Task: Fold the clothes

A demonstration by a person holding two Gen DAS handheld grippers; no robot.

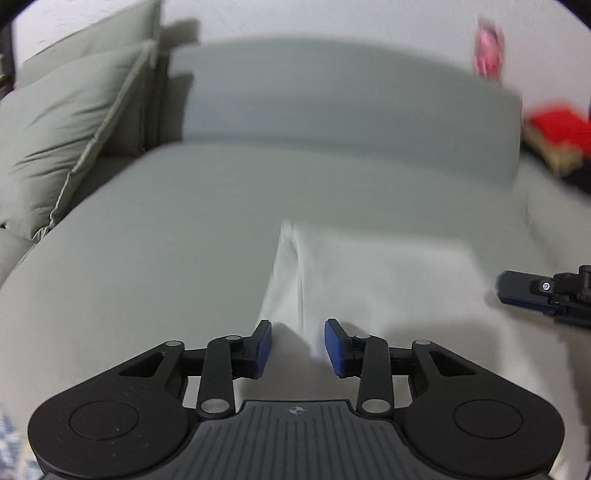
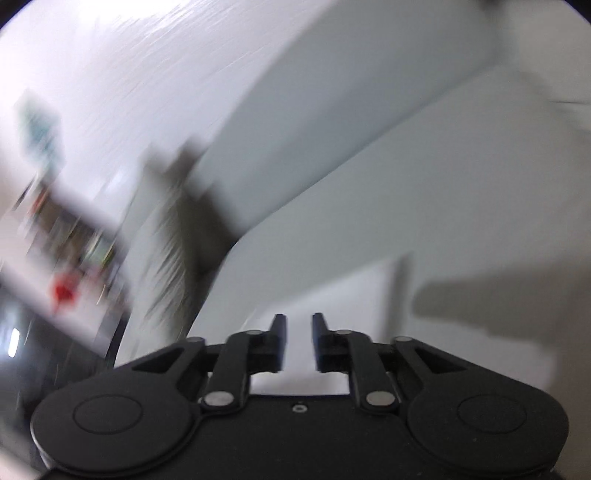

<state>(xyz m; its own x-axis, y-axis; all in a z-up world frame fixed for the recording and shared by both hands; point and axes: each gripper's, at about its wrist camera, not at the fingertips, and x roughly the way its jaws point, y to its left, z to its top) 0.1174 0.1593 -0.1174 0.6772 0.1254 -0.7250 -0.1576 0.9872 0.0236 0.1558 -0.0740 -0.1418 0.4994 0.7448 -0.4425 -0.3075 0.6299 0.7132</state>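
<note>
A white garment (image 1: 369, 295) lies flat on the grey-green sofa seat (image 1: 166, 229), with a raised fold ridge running toward my left gripper (image 1: 298, 343). The left gripper is open, its blue pads on either side of the ridge's near end, just above the cloth. My right gripper shows at the right edge of the left wrist view (image 1: 517, 291), over the garment's right side. In the blurred right wrist view the right gripper (image 2: 299, 325) is open and empty above the white cloth (image 2: 332, 295).
The sofa backrest (image 1: 332, 96) runs across the far side. Two grey-green cushions (image 1: 66, 140) lean at the left. A red and dark item (image 1: 557, 136) sits at the far right. A white wall (image 1: 332, 18) is behind. Blurred shelves (image 2: 66, 229) show left.
</note>
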